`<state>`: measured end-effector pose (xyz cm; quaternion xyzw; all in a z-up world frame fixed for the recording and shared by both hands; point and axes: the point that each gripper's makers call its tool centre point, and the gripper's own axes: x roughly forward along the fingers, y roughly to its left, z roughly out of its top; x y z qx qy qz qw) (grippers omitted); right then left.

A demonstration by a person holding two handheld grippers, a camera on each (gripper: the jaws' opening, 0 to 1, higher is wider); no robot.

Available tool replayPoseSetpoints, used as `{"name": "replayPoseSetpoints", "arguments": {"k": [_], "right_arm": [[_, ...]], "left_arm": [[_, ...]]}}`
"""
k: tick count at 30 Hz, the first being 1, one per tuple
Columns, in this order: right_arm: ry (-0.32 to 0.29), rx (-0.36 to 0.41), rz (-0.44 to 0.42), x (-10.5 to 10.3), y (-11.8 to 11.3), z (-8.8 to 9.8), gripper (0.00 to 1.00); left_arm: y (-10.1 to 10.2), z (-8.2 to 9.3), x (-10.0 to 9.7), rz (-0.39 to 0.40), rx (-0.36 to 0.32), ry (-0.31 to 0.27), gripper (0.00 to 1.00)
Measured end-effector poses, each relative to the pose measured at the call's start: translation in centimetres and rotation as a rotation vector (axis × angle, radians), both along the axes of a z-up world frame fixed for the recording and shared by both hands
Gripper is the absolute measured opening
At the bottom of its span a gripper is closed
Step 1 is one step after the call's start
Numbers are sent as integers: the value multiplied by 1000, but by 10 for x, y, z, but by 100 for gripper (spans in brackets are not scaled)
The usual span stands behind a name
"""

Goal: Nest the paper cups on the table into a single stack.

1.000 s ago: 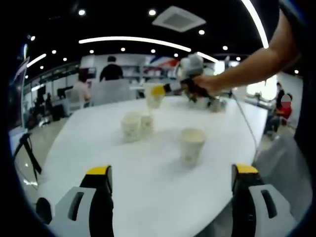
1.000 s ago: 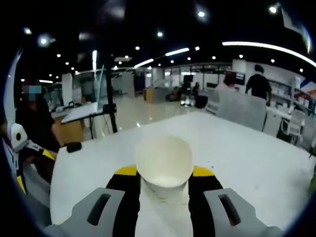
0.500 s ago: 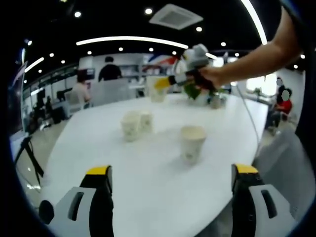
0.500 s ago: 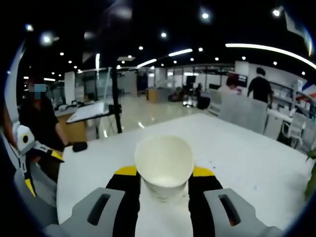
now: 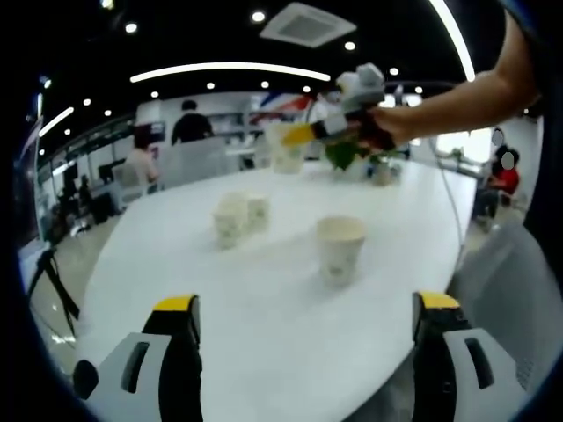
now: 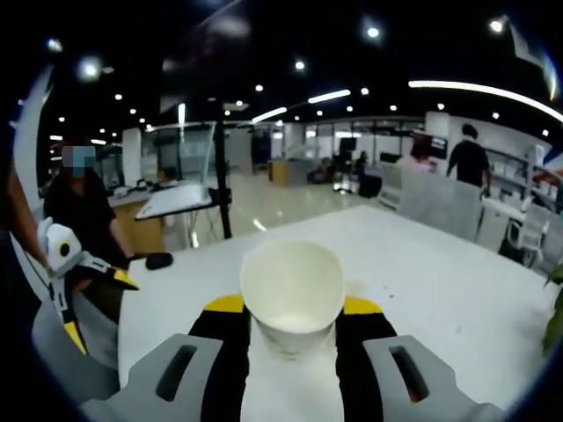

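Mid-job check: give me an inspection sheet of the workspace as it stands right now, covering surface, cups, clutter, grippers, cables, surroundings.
Surface: white table, bare in the near part.
Job's things: single paper cup upright mid-table; pair of paper cups close together farther back; held cup in the right gripper, off the table.
Clutter: green plant and a small container at the far edge.
Grippers: left gripper open, jaws wide, nothing between them; right gripper shut on the held cup.
Cables: thin cable running down from the right gripper.
Surroundings: open office, ceiling lights, people standing at the back, one seated person.
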<state>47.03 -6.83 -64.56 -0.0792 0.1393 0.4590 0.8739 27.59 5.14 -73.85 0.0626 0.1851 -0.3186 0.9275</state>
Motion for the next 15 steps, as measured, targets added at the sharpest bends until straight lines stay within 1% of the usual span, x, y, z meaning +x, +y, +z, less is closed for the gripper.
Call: {"name": "replayPoseSetpoints", "arguments": {"k": [10,15], "right_arm": [[-3,2,37,-35,3,1,35],[6,7,53,-49,5,1,35]], "left_arm": [[1,-1,0,0,3,-2,100],[1,0,-1,0,2,-2,100]]}}
